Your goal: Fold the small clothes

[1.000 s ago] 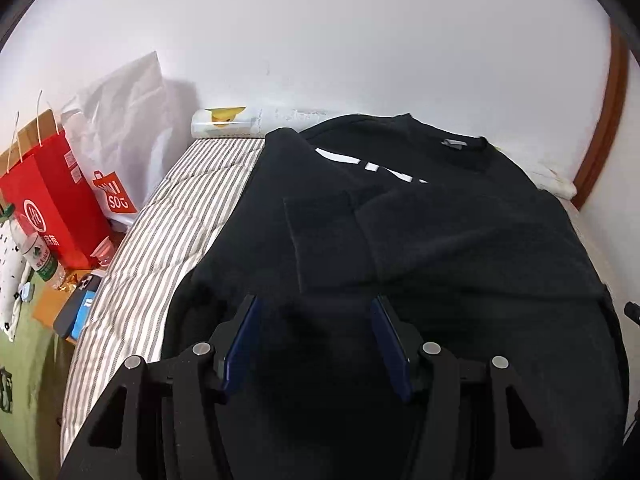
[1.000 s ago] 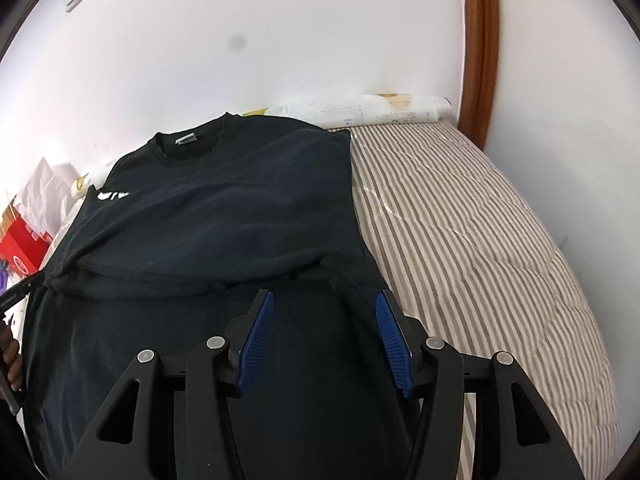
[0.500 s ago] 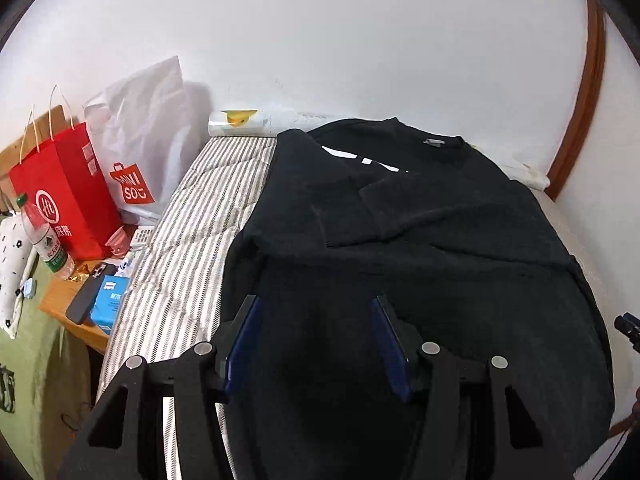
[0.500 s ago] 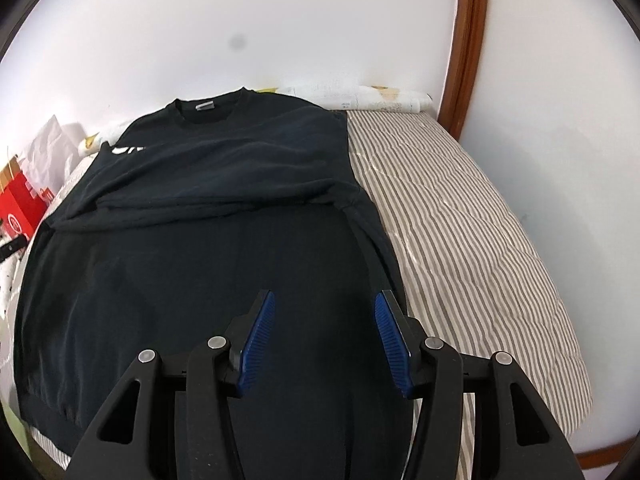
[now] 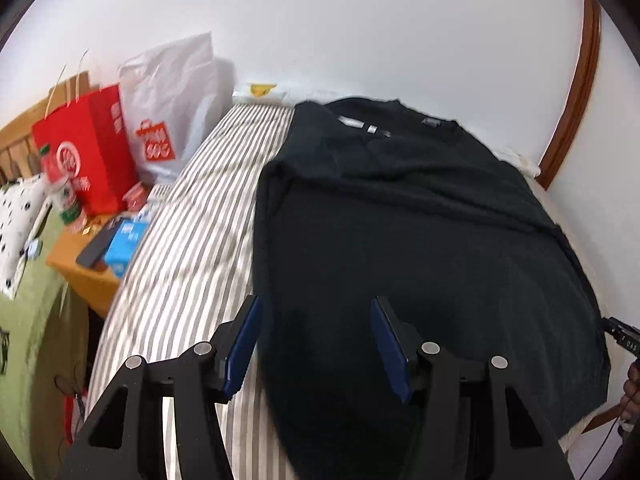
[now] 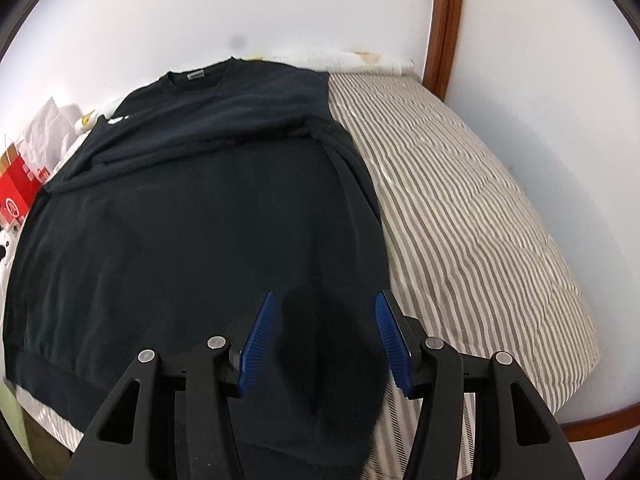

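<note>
We are drawing both hand-held grippers back toward the near hem of the black shirt (image 6: 192, 240) — a second ago they were hovering over its middle, now the bottom band and the edge of the bed (image 6: 480, 216) are showing, so the sleeve folds look done and the hem lift is coming next. The left hand-held gripper (image 5: 314, 344) and the right hand-held gripper (image 6: 324, 340) are both standing partly open with nothing pinched. The shirt is lying flat on the striped quilted bed — soft, matte knit, sleeves tucked across the chest.
</note>
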